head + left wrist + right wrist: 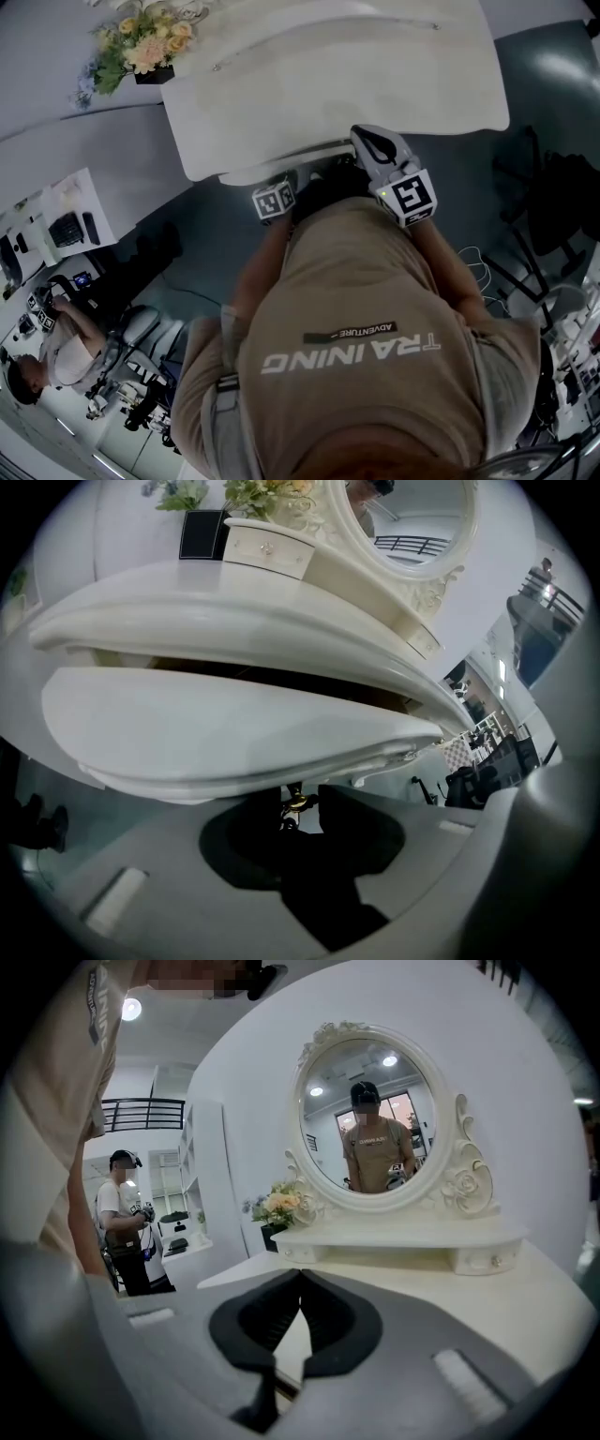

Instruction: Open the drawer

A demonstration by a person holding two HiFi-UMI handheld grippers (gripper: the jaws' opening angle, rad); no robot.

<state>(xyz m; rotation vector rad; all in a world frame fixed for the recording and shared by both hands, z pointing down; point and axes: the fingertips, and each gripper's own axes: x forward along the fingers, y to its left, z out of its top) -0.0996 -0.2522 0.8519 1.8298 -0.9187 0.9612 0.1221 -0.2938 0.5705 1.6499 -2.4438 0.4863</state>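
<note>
Though the drawer (234, 728) stands a little way out from under the top of the white bench (187, 592), only a dark slit shows between its curved front and the bench edge above. What lies inside it cannot be seen. A small drawer (267, 550) in the raised shelf at the back of the bench is closed. Beside that shelf a dark pot (155, 75) holds a bunch of pale flowers (141, 42).

The left claw (298, 808) sits low, under the lip of the drawer front, and looks up along it. Its two dark jaws are drawn in close on a small brass knob (293, 803) that hangs at the drawer's lower edge. The knob is pinched right at their tips.

The right claw (300, 1277) is held higher, level with the bench top, and points across it at the oval mirror (370, 1115). Its jaws are together, tips touching, with nothing between them.

From the head view both forearms reach forward from the person's tan shirt to the front edge of the bench. The left claw's marker cube (274, 200) is just below that edge. The right claw's cube (410, 197) is beside it and apart from it.
</note>
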